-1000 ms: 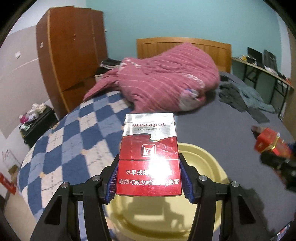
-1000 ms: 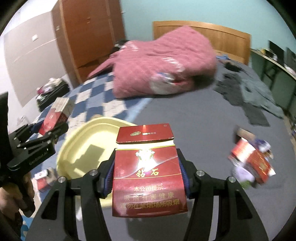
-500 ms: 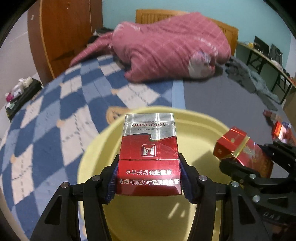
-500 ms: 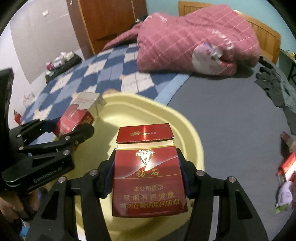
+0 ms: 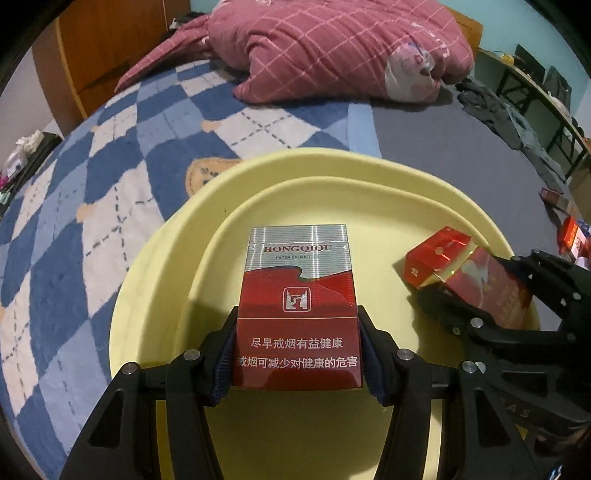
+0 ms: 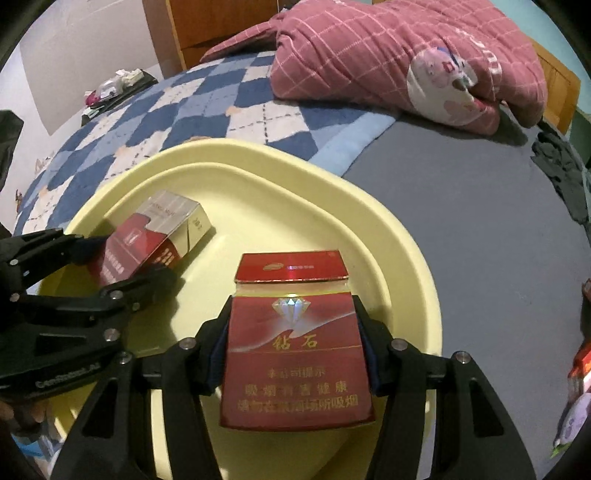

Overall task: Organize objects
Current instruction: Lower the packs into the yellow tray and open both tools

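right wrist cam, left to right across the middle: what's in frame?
left gripper → silver-topped pack → diamond-logo pack → yellow basin's right rim → grey sheet → loose packs at the edge.

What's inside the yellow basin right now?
Inside the yellow basin only bare yellow floor shows. Both grippers, left and right, hold cigarette packs over it, covering the floor beneath.

From my feed it's a bedroom: teal wall (image 5: 491, 14) at the back, wooden wardrobe (image 5: 99, 48) on the left, wooden headboard (image 6: 557, 81) behind a heaped pink checked quilt (image 5: 332, 48). The bed has a blue-and-white diamond blanket (image 5: 92, 177) beside a grey sheet (image 6: 480, 221). Cluttered desk (image 5: 535, 92) far right, and the lighting's dim.
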`<state>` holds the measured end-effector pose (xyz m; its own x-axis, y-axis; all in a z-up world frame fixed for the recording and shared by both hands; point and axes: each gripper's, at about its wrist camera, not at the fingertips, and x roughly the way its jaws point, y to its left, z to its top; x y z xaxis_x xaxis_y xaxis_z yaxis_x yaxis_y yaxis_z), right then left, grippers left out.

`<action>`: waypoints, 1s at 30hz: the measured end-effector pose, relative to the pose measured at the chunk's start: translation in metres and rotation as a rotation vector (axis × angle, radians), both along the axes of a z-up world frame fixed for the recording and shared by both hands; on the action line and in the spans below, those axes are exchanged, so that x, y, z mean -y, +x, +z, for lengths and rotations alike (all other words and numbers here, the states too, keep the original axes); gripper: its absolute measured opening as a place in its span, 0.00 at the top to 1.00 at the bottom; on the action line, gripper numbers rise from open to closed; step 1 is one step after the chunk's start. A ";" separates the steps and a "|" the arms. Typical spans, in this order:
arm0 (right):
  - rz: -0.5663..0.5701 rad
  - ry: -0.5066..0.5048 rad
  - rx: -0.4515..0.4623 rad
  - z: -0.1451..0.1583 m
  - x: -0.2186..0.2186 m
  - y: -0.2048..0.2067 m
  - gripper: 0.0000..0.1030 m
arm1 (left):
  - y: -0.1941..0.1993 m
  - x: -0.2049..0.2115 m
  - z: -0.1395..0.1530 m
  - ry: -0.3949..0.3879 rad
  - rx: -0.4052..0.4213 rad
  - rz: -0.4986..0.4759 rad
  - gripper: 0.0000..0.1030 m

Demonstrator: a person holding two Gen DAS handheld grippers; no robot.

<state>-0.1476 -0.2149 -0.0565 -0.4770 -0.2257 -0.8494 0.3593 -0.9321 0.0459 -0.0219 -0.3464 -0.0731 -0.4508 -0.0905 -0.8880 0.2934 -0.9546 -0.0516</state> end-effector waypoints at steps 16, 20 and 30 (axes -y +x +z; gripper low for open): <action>0.024 0.014 0.011 -0.006 0.003 -0.010 0.45 | -0.014 -0.004 -0.004 -0.072 0.036 -0.029 0.47; 0.030 0.018 0.000 -0.005 0.004 -0.009 0.44 | -0.012 -0.005 -0.003 -0.082 0.033 -0.029 0.45; 0.083 -0.019 -0.062 0.015 -0.008 0.006 0.21 | 0.007 0.003 0.014 -0.009 -0.029 -0.021 0.20</action>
